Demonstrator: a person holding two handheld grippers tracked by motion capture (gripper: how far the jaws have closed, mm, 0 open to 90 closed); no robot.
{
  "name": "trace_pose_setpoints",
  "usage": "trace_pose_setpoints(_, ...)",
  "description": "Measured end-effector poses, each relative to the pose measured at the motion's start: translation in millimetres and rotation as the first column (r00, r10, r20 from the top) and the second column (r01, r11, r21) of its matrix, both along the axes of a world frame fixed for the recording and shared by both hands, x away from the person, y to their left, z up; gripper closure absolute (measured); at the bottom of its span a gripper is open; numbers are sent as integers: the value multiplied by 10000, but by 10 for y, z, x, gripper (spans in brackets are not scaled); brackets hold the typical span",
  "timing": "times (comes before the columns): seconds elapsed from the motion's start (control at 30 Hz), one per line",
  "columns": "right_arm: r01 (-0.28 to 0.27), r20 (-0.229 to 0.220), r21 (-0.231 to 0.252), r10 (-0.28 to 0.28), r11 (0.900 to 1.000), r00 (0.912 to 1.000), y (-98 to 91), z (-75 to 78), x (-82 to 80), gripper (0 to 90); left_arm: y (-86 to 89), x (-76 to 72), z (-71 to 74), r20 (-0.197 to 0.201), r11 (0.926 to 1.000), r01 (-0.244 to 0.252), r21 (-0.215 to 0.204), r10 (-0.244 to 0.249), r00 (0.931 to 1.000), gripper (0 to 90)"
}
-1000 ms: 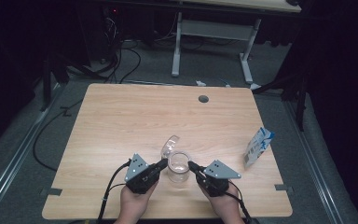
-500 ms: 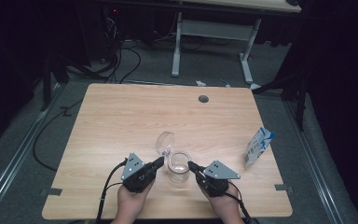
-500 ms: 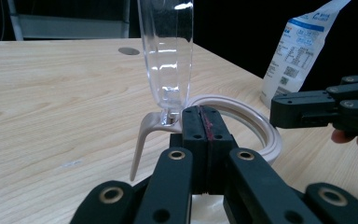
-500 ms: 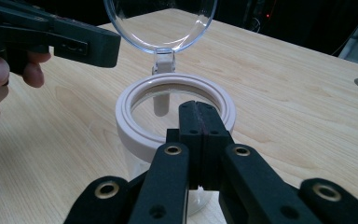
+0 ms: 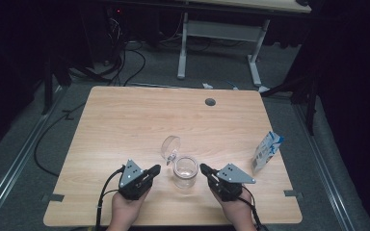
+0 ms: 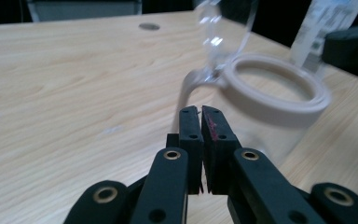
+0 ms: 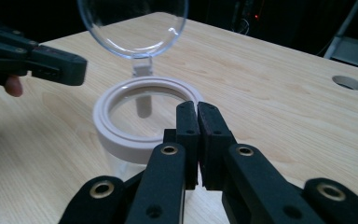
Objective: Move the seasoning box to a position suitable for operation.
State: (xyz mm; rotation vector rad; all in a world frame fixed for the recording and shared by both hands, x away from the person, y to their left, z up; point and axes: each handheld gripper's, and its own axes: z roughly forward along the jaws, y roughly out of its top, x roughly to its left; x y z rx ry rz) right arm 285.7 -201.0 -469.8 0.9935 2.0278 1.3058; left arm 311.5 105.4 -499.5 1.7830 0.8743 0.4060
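Currently I hold my left gripper (image 5: 155, 169) and right gripper (image 5: 204, 168) closed and empty either side of the jar (image 5: 185, 173), lid (image 5: 170, 147) hinged open for access.

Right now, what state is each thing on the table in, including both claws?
Jar: upright, open.
Hinged lid: flipped up and back, attached at the rim.
Left claw: shut, empty, beside the jar.
Right claw: shut, empty, beside the jar.
Carton: standing upright near the table's right edge.
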Motion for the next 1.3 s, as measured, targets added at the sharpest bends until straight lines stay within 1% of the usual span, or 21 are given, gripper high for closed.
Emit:
trace_pose_setpoints(0.07,132,-44,-12,-132,9999,9999,-39,-11,8,875,79,18,-48,-170,9999,-119,108,121,9998,857)
trace_pose_setpoints(0.1,256,-106,-14,-257,9997,9996,-81,-27,18,873,117,22,-67,-198,9995,-188,246,192,9996,857)
trace_pose_setpoints(0.17,310,-137,0,-310,9995,9994,-99,-35,23,873,184,31,-105,-263,9990,-253,358,262,9993,855)
trace_pose_setpoints(0.23,420,-216,6,-420,9991,9989,-152,-65,44,867,245,42,-128,-341,9985,-387,386,400,9986,854)
trace_pose_setpoints(0.27,594,-299,-46,-595,9982,9978,-194,-104,65,865,267,50,-140,-359,9984,-418,372,431,9984,845)
trace_pose_setpoints(0.33,673,-371,-69,-675,9977,9970,-215,-128,79,863,295,63,-163,-334,9973,-494,538,512,9981,841)
trace_pose_setpoints(0.37,846,-478,-174,-853,9963,9952,-256,-182,108,856,310,72,-176,-383,9973,-502,541,523,9979,839)
trace_pose_setpoints(0.4,846,-478,-174,-853,9963,9952,-256,-182,108,856,322,79,-186,-424,9972,-522,537,545,9976,839)
trace_pose_setpoints(0.43,971,-616,-268,-986,9949,9932,-294,-234,129,848,358,97,-208,-455,9965,-591,593,619,9970,833)
trace_pose_setpoints(0.5,1047,-654,-336,-1067,9939,9921,-307,-251,134,844,387,104,-215,-430,9957,-662,646,690,9967,829)
trace_pose_setpoints(0.63,1376,-828,-462,-1411,9894,9865,-418,-327,148,825,493,125,-213,-571,9961,-735,485,762,9955,811)
trace_pose_setpoints(0.7,1572,-875,-514,-1613,9862,9830,-481,-353,142,823,533,127,-224,-637,9962,-768,409,793,9948,796)
trace_pose_setpoints(0.83,2112,-948,-655,-2167,9753,9716,-673,-394,107,799,578,133,-255,-772,9960,-833,332,856,9933,763)
trace_pose_setpoints(0.87,2234,-907,-697,-2291,9722,9692,-723,-399,97,788,581,134,-259,-780,9959,-854,292,874,9931,756)
trace_pose_setpoints(0.93,2465,-1020,-697,-2528,9666,9621,-818,-408,71,771,578,138,-267,-771,9957,-903,198,915,9928,731)
trace_pose_setpoints(1.03,2750,-1046,-801,-2825,9581,9535,-945,-425,14,752,570,138,-276,-792,9957,-889,257,907,9927,712)
trace_pose_setpoints(1.07,2938,-1072,-754,-3007,9529,9477,-1020,-435,-28,726,569,138,-279,-785,9957,-899,234,915,9927,704)
trace_pose_setpoints(1.1,3011,-1075,-765,-3081,9505,9453,-1045,-436,-43,719,572,139,-280,-784,9956,-920,176,931,9926,702)
trace_pose_setpoints(1.13,3011,-1075,-765,-3081,9505,9453,-1045,-436,-43,719,572,139,-280,-784,9956,-920,176,931,9926,698)
trace_pose_setpoints(1.27,3329,-1060,-818,-3403,9394,9343,-1168,-424,-107,694,579,140,-272,-793,9953,-965,115,972,9921,686)
trace_pose_setpoints(1.3,3367,-1007,-803,-3437,9382,9337,-1197,-411,-113,691,578,137,-269,-800,9953,-963,77,966,9921,682)
